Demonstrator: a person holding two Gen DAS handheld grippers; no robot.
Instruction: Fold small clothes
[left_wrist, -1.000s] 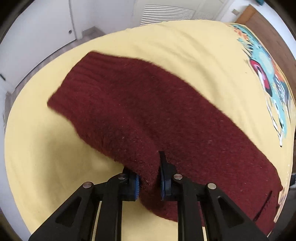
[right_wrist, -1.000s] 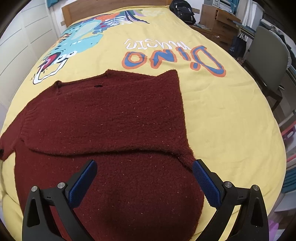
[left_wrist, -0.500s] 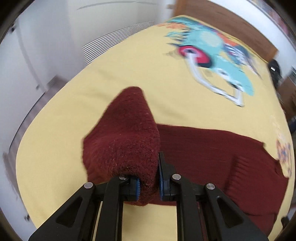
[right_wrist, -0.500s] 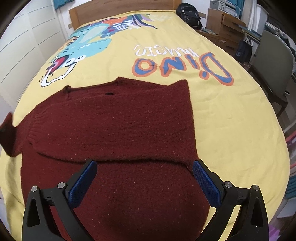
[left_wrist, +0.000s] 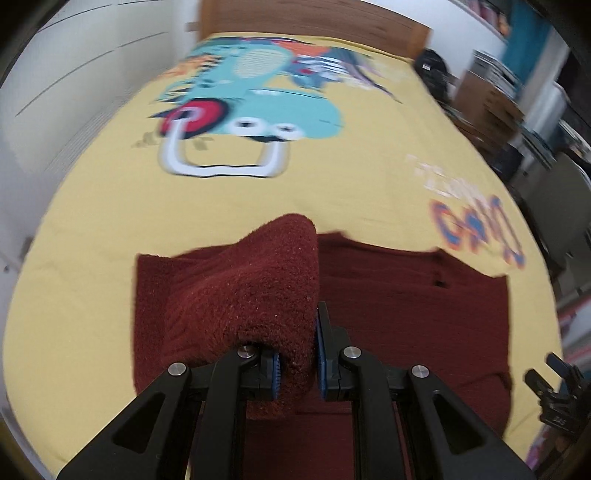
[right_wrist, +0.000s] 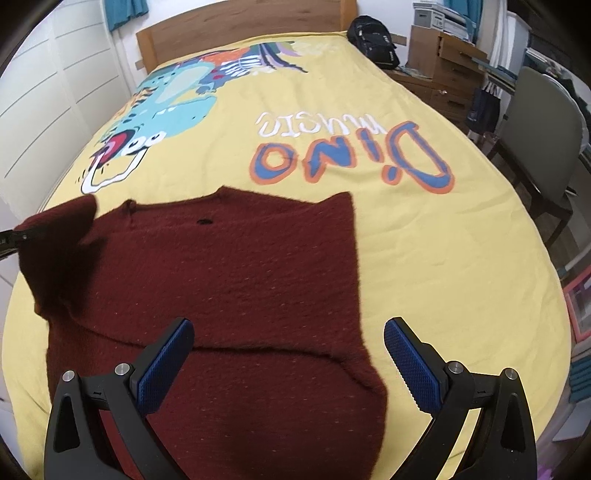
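Note:
A dark red knitted sweater lies flat on the yellow bedspread, its right sleeve folded across the body. My left gripper is shut on the left sleeve and holds it lifted over the sweater's body. The raised sleeve shows at the left edge of the right wrist view. My right gripper is open and empty, hovering above the sweater's lower part. Part of it shows at the right edge of the left wrist view.
The bedspread carries a dinosaur print and "DINO" lettering. A wooden headboard is at the far end. A backpack, a wooden drawer unit and a grey chair stand to the right. White wardrobe doors are on the left.
My left gripper has lifted the left sleeve off the bed and swung it inward over the sweater's body. My right gripper has stayed open and drawn back slightly.

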